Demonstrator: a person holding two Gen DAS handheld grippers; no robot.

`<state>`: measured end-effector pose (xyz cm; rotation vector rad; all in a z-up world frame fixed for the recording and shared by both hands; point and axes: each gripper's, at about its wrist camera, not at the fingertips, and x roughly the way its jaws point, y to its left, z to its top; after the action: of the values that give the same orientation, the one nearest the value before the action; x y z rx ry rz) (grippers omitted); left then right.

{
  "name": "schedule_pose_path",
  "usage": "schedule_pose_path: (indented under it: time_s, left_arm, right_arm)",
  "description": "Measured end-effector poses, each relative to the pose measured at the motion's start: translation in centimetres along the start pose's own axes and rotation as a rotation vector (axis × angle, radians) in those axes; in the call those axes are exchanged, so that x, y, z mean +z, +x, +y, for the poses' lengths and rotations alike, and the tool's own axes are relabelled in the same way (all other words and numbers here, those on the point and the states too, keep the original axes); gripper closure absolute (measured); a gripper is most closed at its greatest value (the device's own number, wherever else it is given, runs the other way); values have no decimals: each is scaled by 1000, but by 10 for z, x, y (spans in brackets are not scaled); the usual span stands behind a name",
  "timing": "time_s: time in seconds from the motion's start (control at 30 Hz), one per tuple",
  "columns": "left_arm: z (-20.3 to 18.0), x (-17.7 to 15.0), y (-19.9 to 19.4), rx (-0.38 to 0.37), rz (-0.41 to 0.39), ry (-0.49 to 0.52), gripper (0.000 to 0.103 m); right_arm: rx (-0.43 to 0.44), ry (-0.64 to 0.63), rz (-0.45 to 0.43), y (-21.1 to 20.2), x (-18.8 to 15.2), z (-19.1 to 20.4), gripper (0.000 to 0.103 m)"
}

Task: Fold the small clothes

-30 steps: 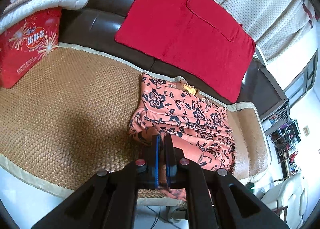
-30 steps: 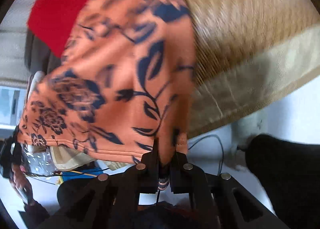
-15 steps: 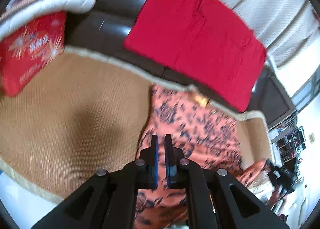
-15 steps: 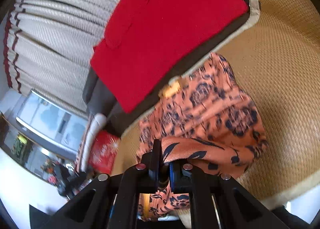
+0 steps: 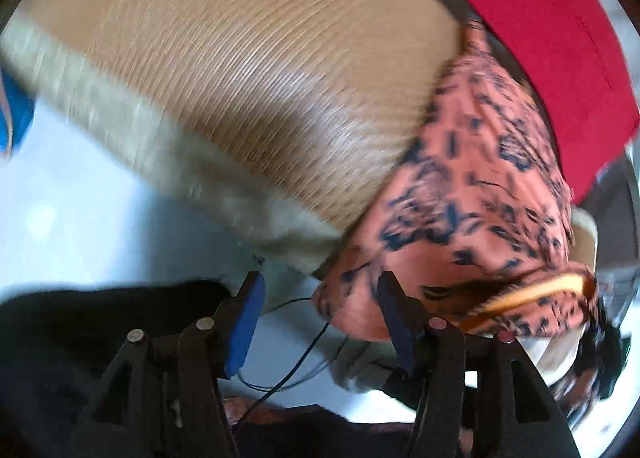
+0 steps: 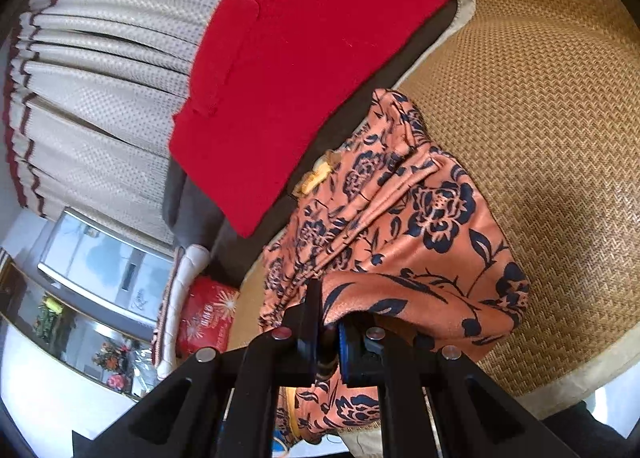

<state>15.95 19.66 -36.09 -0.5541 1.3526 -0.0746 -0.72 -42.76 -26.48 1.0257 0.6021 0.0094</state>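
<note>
Floral garment (image 6: 404, 230) — pinched by right hand-held gripper (image 6: 329, 332).

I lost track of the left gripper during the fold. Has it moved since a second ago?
Yes. The left gripper has opened and pulled back off the floral garment, toward the mat's pale front edge, where earlier it sat closed over the garment.

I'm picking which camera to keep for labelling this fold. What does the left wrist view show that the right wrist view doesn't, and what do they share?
Only the left wrist view shows the left tool open and empty, a black cable on the white floor below it, all motion-blurred. Only the right wrist view shows the right tool shut on the floral garment, plus the curtain and a red box. Both show the garment, the woven mat and the red cloth.
</note>
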Motion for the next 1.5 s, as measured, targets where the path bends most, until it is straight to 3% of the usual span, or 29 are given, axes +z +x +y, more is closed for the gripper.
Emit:
schedule_pose_path:
  time_s: [0.1, 0.2, 0.43, 0.47, 0.5, 0.53, 0.6, 0.77, 0.83, 1.03, 1.2, 1.37, 1.5]
  left_arm:
    - [13, -6, 29, -50, 78, -92, 43]
    - [14, -9, 42, -131, 100, -138, 42]
    - [0, -12, 48, -321, 93, -108, 46]
    - [-3, -12, 48, -326, 87, -92, 52]
    - [-7, -12, 48, -312, 90, -70, 74]
    - [-10, -12, 50, -301, 98, -49, 86]
    - [-13, -14, 48, -288, 96, -16, 95]
    - [-32, -10, 28, -246, 50, 77, 97]
    - [-42, 0, 12, -269, 30, 100, 97]
    - [-101, 56, -54, -351, -91, 202, 97]
    - [-180, 133, -81, -358, -189, 303, 97]
    - [-255, 228, -38, -287, -217, 340, 97]
    - [-262, 284, 29, -232, -148, 241, 96]
  right_arm:
    - [13, -18, -18, 2, -2, -2, 95]
    - [9, -22, -18, 5, -4, -1, 95]
    - [-31, -44, -47, 1, -2, -5, 95]
    - [-42, -49, -46, 2, -3, -5, 95]
    - [-47, -54, -45, 2, -3, -4, 95]
    - [-49, -59, -45, 3, -3, -3, 95]
    - [-45, -72, -51, 1, -4, -1, 95]
    - [-6, -47, -55, -5, -2, -3, 95]
    - [14, -35, -56, -7, 0, -2, 95]
    - [69, -33, -104, -14, 30, 12, 95]
    - [78, -53, -145, 9, 94, 29, 95]
    - [57, -42, -143, 74, 170, 35, 95]
    - [-16, 51, -108, 141, 214, 9, 91]
